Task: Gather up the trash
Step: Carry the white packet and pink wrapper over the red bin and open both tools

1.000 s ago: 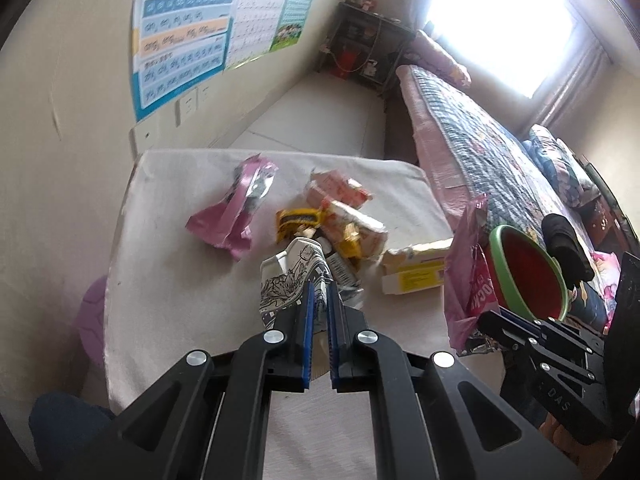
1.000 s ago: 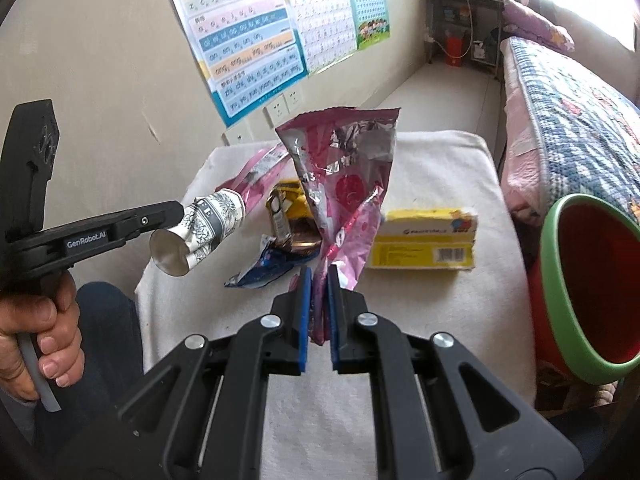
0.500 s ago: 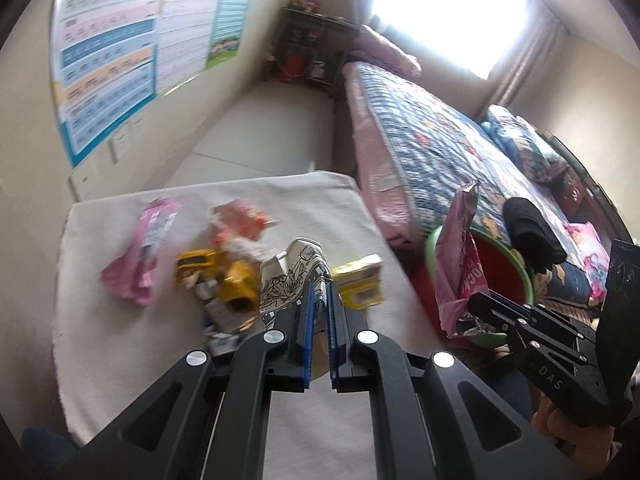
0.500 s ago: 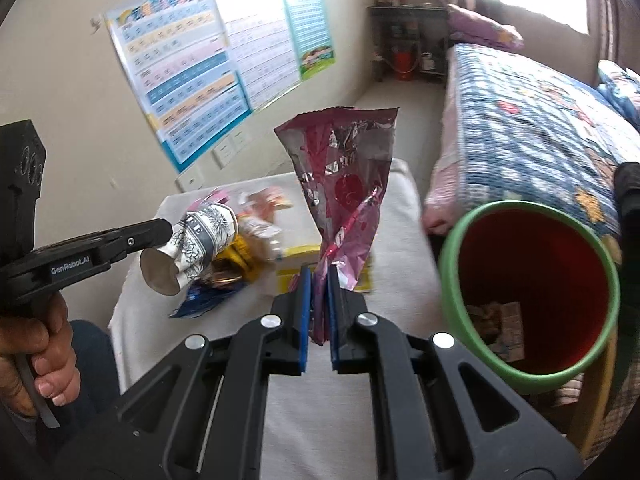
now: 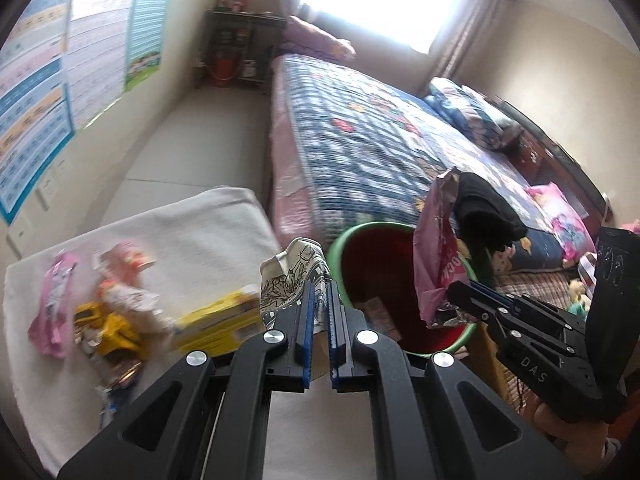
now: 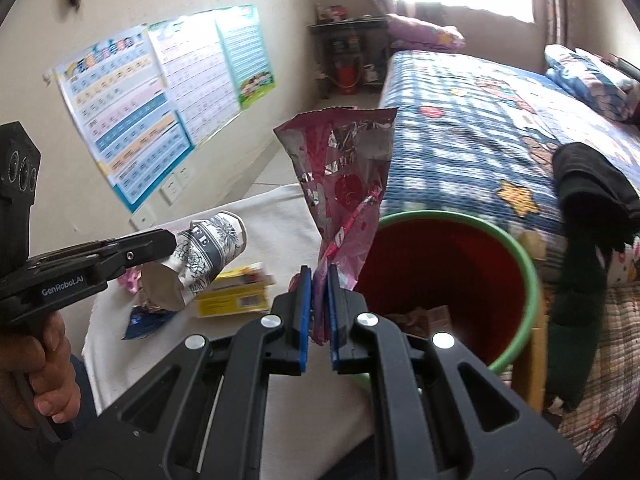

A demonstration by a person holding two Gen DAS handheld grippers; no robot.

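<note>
Paper, foil and plastic over soft cloth

We see a crumpled paper cup point(image 6: 208, 256) with a matt printed wall, and a pink wrapper point(image 6: 348, 188) of glossy, creased foil that shines silver inside. At lower right of the right wrist view the bin point(image 6: 528, 280) looks like smooth plastic with a green rim. The table point(image 5: 192, 232) at left wears a rough, off-white cloth, the yellow box point(image 6: 236, 292) seems matt cardboard, and the bed point(image 5: 360, 148) carries a quilted patterned fabric.
</note>
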